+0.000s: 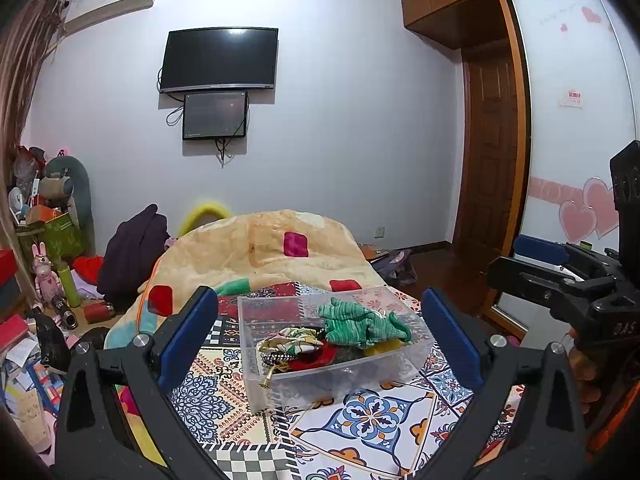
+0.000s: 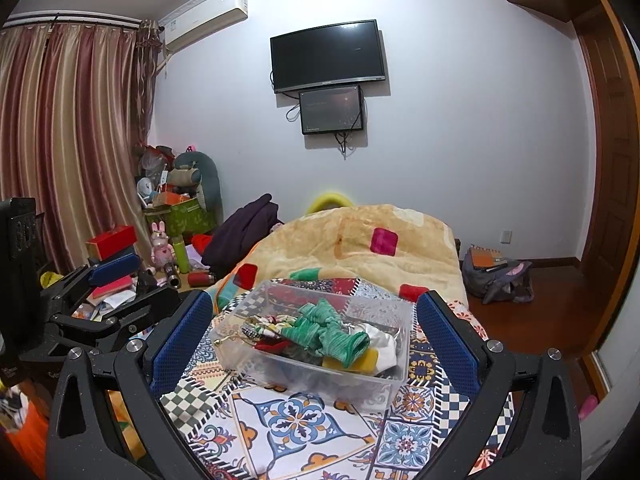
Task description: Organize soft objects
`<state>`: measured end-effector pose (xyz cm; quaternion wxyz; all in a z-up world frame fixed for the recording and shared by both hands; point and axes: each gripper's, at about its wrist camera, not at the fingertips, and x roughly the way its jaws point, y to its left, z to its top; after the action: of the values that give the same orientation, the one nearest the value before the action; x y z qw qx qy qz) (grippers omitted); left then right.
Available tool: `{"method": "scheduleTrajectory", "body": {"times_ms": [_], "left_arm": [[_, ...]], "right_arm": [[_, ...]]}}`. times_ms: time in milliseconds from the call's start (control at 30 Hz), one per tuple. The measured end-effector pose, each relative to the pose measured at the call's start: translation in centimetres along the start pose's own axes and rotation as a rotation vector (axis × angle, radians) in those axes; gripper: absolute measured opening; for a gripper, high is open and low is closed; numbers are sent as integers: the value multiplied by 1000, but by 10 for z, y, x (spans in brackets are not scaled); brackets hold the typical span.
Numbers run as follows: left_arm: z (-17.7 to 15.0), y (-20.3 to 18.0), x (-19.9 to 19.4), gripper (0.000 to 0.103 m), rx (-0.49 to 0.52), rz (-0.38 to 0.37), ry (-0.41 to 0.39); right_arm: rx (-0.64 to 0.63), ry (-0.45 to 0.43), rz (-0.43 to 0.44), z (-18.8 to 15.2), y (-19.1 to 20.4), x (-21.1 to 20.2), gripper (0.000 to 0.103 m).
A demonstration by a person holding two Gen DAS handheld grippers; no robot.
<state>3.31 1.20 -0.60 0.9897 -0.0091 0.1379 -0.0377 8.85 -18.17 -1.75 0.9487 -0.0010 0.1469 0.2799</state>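
Clear glossy plastic bin [image 1: 256,376], ribbed green knit cloth [image 1: 360,324], matt patterned mat [image 1: 360,440].

- Left wrist view: looks forward between own blue pads, level and slightly down, at the clear plastic box [image 1: 336,344] near, dead ahead at 12 o'clock on the patterned cloth [image 1: 384,412].
- Same view: catches the right gripper [image 1: 560,264] at 3 o'clock, at the frame edge.
- Right wrist view: faces the same way from a spot further right; box [image 2: 316,340] again near, at 12 o'clock.
- Same view: shows the left gripper [image 2: 116,276] at 9 o'clock.
- Shared by both: box, cloth [image 2: 296,420], heaped blanket [image 1: 272,248] [image 2: 360,236] beyond, wall television [image 1: 219,59] [image 2: 328,55] high at 12 o'clock.
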Motion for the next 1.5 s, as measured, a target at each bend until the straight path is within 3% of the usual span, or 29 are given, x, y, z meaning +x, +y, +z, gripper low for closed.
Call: {"method": "scheduleTrajectory", "body": {"times_ms": [1500], "left_arm": [[3,7,-4,103,-44,-24,15]], "right_arm": [[6,17,-1,0,2,2,102]]}}
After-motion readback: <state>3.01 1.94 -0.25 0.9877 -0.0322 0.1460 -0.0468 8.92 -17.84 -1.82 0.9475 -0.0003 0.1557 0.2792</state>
